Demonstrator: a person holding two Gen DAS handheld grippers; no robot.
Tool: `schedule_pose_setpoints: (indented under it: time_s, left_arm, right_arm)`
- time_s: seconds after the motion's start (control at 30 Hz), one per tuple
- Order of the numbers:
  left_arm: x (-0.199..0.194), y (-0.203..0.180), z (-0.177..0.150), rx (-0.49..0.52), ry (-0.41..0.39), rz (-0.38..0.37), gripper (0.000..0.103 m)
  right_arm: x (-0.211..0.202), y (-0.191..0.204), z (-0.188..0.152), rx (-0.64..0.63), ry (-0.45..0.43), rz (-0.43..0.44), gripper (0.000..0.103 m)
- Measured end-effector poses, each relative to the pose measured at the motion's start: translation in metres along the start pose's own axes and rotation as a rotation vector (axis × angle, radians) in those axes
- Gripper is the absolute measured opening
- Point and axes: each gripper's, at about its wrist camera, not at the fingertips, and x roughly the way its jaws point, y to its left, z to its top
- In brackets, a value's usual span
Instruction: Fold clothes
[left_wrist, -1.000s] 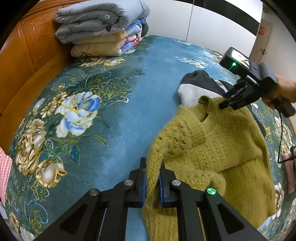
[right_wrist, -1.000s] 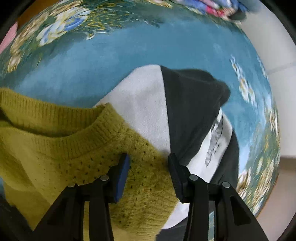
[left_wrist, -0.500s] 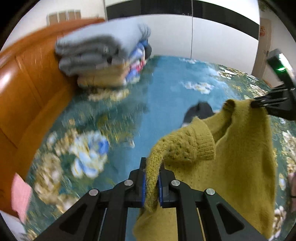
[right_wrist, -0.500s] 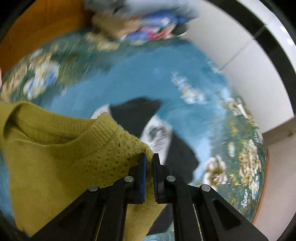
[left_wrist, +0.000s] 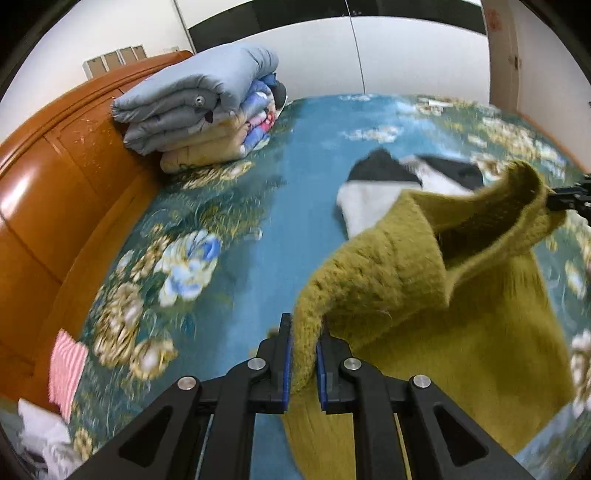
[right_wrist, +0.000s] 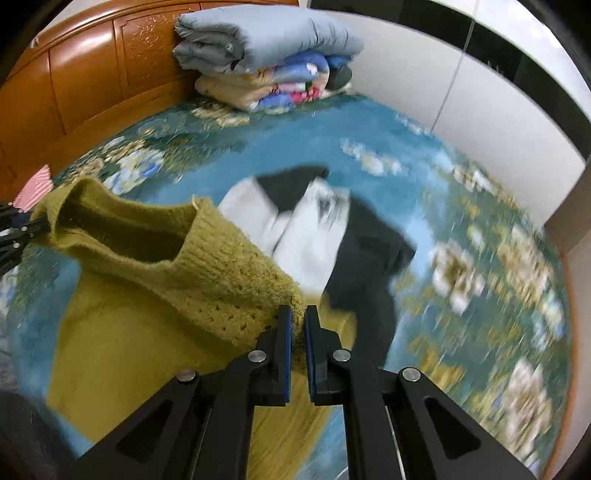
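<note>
The left tool (left_wrist: 303, 354) and right tool (right_wrist: 298, 343) are each clamped on a shoulder of the mustard-yellow knitted sweater (left_wrist: 461, 314), which hangs unfolded above the floral blue bed (left_wrist: 258, 192); its folding remains, as does the black-and-white garment's (right_wrist: 332, 236) near the far edge

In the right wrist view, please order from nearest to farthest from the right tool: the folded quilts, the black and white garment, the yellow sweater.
1. yellow sweater, clamped in the right tool.
2. black and white garment, just beyond on the bedspread.
3. folded quilts, far end by the headboard.
</note>
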Motion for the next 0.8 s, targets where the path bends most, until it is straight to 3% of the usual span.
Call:
schedule_pose_setpoints:
  time_s: [0.17, 0.23, 0.33, 0.43, 0.53, 0.6, 0.67, 0.8]
  left_arm:
    - [-0.012, -0.024, -0.049, -0.039, 0.07, 0.033, 0.014]
    - [-0.015, -0.028, -0.053, -0.044, 0.12, 0.035, 0.015]
    - [-0.022, -0.033, -0.057, -0.071, 0.186, -0.031, 0.017]
    - [-0.019, -0.036, -0.063, -0.066, 0.297, -0.014, 0.021]
    - [-0.02, -0.021, -0.077, -0.223, 0.385, -0.079, 0.028]
    - [-0.019, -0.007, -0.087, -0.387, 0.447, -0.147, 0.039]
    - [-0.02, 0.001, -0.097, -0.531, 0.485, -0.224, 0.043]
    - [-0.012, -0.001, -0.114, -0.683, 0.559, -0.289, 0.056]
  right_arm:
    - [0.002, 0.009, -0.081, 0.099, 0.065, 0.068, 0.006]
    - [0.005, 0.013, -0.112, 0.12, 0.102, 0.082, 0.006]
    - [0.008, 0.02, -0.143, 0.138, 0.141, 0.09, 0.006]
    - [0.009, 0.02, -0.162, 0.166, 0.167, 0.103, 0.007]
    - [0.009, 0.018, -0.175, 0.217, 0.185, 0.138, 0.007]
    - [0.007, 0.016, -0.182, 0.242, 0.194, 0.165, 0.007]
    - [0.004, 0.014, -0.188, 0.268, 0.203, 0.192, 0.007]
    - [0.0, 0.011, -0.202, 0.318, 0.222, 0.246, 0.007]
